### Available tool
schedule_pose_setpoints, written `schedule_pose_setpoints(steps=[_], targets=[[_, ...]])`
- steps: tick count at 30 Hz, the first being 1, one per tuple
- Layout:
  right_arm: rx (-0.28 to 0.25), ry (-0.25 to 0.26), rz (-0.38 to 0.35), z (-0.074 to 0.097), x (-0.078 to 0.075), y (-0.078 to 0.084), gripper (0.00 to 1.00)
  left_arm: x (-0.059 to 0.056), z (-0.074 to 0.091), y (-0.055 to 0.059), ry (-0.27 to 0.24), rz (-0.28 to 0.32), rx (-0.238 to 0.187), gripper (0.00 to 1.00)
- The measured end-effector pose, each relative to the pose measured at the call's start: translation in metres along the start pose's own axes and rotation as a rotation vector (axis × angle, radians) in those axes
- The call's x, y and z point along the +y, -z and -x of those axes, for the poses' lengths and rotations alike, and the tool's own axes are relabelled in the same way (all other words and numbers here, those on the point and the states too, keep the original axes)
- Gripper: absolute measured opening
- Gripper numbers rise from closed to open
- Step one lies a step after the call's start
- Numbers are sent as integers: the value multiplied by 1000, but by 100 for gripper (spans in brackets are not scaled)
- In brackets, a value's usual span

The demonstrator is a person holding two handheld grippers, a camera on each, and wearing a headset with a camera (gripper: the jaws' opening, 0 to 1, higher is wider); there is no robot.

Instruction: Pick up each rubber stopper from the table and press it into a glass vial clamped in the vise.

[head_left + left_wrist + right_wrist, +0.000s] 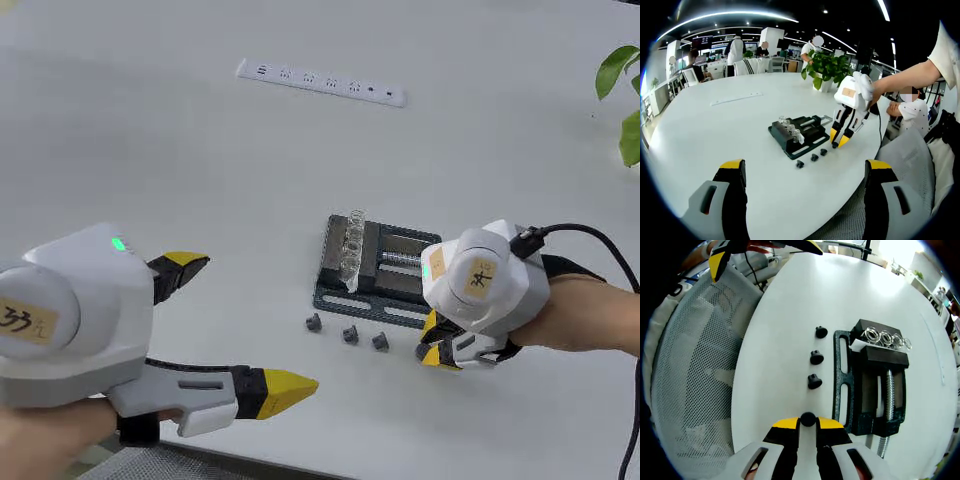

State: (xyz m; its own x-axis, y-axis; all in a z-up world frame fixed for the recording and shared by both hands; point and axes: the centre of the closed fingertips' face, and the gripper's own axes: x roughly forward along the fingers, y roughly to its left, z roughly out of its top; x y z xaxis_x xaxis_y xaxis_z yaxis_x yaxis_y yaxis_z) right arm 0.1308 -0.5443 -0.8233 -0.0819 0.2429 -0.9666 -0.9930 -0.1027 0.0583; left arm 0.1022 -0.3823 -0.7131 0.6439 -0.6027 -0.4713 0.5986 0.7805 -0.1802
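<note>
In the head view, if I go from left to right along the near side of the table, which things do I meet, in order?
In order: left hand-held gripper → first rubber stopper → second rubber stopper → third rubber stopper → right hand-held gripper, closed on a fourth rubber stopper.

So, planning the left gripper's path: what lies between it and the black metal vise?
Left gripper view: bare white table, then three small black rubber stoppers in a row just before the black vise.
</note>
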Motion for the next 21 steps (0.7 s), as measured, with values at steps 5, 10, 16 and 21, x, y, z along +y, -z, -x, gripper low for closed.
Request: schedule_pose_setpoints(steps=[5,10,16,21], targets=[[1,-8,-12,1,0,1,8,1,0,1,2,0,0,99],[-5,-9,-39,5,-2,1,8,1,0,1,3,-1,-2,99],[-16,-17,-63,7,-1,-1,8,-1,-2,1,6,3,-7,99],[-12,-24,-66,13,-2,0,8,-4,-3,0,9,3,-9,98]])
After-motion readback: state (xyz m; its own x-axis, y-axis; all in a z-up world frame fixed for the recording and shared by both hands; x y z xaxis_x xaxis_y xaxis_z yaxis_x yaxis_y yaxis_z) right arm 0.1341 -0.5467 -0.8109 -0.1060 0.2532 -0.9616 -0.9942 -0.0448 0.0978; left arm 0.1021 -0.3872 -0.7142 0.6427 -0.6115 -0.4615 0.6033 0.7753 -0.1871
